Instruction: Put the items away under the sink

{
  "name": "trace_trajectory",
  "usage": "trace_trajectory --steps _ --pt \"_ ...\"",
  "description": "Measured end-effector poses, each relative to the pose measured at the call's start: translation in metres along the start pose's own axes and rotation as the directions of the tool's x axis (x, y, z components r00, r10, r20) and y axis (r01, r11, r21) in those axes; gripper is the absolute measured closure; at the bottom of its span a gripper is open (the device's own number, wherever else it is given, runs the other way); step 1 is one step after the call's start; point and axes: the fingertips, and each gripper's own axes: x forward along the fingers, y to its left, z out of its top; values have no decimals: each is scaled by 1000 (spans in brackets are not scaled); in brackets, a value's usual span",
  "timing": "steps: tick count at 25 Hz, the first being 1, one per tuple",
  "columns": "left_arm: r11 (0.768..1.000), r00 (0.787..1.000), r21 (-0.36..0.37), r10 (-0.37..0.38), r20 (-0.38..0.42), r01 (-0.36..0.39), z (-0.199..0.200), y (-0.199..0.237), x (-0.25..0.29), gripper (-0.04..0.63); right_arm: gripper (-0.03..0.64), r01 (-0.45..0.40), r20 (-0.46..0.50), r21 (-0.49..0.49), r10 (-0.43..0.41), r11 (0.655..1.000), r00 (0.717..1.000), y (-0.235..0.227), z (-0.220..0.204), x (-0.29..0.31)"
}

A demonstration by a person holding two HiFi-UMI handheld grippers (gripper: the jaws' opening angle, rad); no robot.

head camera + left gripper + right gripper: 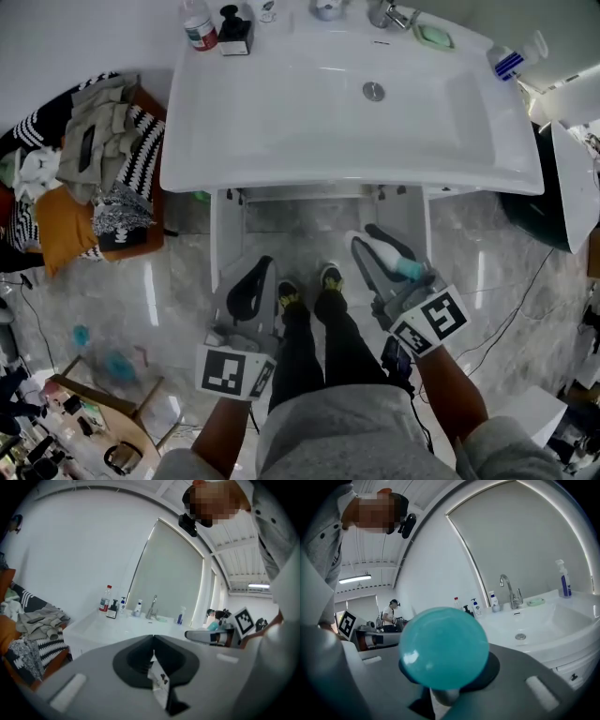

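My right gripper (pixel 382 255) is shut on a white bottle (pixel 373 246) with a teal cap (pixel 410 270), held in front of the open cabinet (pixel 319 217) under the white sink (pixel 281 103). In the right gripper view the round teal cap (pixel 443 648) fills the space between the jaws of the right gripper (pixel 445 665). My left gripper (pixel 251 289) hangs beside it at the left, shut, with nothing between its black pads. The left gripper (pixel 153 643) points up at the sink's edge, and the right gripper with its bottle (pixel 211 633) shows at the right.
On the sink's back rim stand a red-labelled bottle (pixel 199 26), a black pump bottle (pixel 234 33), a faucet (pixel 389 14), a green soap dish (pixel 434 36) and a blue spray bottle (pixel 511 61). A pile of laundry (pixel 89 159) lies at the left. The person's legs stand before the cabinet.
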Motion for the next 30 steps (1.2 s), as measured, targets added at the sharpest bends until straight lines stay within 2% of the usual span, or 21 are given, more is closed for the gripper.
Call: trace_trajectory --steps 5,13,18,24,30 --pt "998 998 -37 55 -35 -56 -55 15 20 584 506 -28 -71 -11 27 1000 997 -30 -57 36" --pt "989 989 -106 89 -121 -102 -152 29 46 584 506 -27 -180 24 31 999 983 -84 -175 94" --pt "985 987 -127 98 -125 -114 -198 46 60 584 506 -35 -237 3 35 999 971 -110 -233 126" --pt "978 981 -126 155 -118 -169 -259 85 78 584 508 -55 -312 -59 34 997 949 -146 -309 181" --pt "977 982 -122 167 -85 -176 -310 107 93 584 508 -16 -356 -69 -10 997 934 -184 -379 230"
